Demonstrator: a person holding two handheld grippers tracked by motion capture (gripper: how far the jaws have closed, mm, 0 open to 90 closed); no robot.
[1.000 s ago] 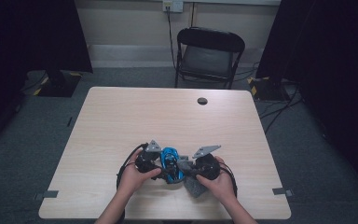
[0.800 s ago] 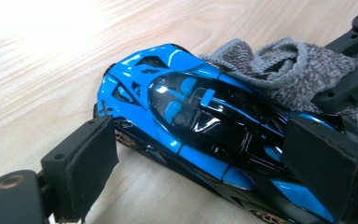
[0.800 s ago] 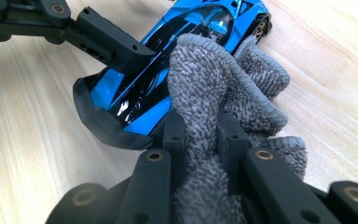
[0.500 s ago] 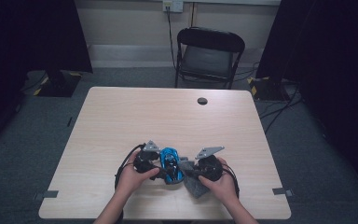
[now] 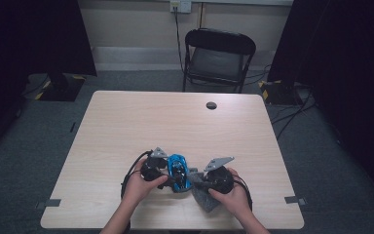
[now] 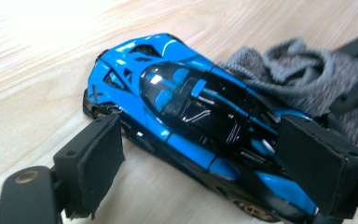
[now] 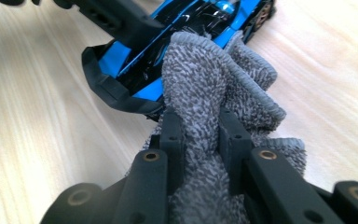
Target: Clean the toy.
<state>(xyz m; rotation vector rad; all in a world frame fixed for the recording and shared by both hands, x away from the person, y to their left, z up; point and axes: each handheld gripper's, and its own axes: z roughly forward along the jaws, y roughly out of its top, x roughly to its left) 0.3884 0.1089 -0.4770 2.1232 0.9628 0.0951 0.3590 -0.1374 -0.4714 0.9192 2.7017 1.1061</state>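
Observation:
A blue and black toy car (image 5: 177, 170) lies on the wooden table (image 5: 126, 126) near its front edge. My left gripper (image 5: 171, 175) comes at it from the left. In the left gripper view the car (image 6: 182, 102) sits slantwise between my left gripper's (image 6: 200, 154) pads, which lie against its flank and rear; these jaws have just been opening a little. My right gripper (image 7: 200, 135) is shut on a bunched grey cloth (image 7: 205, 79), and the cloth presses on the car's (image 7: 135, 51) tail end. From above, the cloth (image 5: 205, 200) hangs below my right gripper (image 5: 196, 183).
A small round black hole (image 5: 211, 105) marks the table's far side. A black folding chair (image 5: 219, 53) stands behind the table. Dark curtains flank the room, and cables trail from both grippers over the near edge.
The right hand with the cloth has shifted slightly against the car. The left hand and the car have kept their place.

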